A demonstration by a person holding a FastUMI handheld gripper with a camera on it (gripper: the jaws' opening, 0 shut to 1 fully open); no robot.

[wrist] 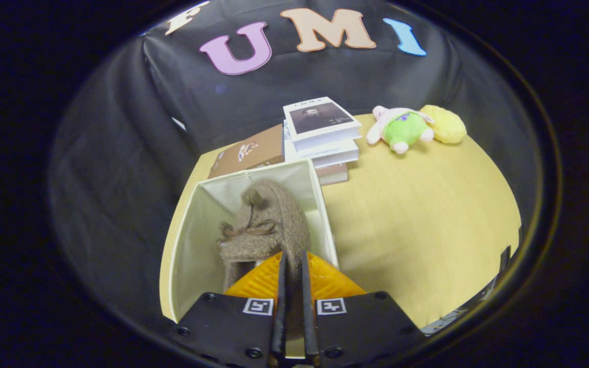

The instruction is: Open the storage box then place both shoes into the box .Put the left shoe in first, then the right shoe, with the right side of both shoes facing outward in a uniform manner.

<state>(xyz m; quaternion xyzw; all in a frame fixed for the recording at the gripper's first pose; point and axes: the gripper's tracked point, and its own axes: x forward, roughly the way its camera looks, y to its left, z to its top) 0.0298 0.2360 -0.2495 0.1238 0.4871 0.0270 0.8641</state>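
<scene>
**Shoe held over the open storage box**

Gripper view: the gripper (pixel 293 266) has its fingers drawn narrow, pinching the rear edge of a brown fuzzy shoe (pixel 266 225). The shoe hangs inside the open white storage box (pixel 192 240), its long axis running away from the fingers, toe toward the box's far wall. Beyond the box on the wooden table (pixel 427 214) lie a stack of books (pixel 320 135), a brown book (pixel 247 153) and a plush toy (pixel 404 128).
</scene>
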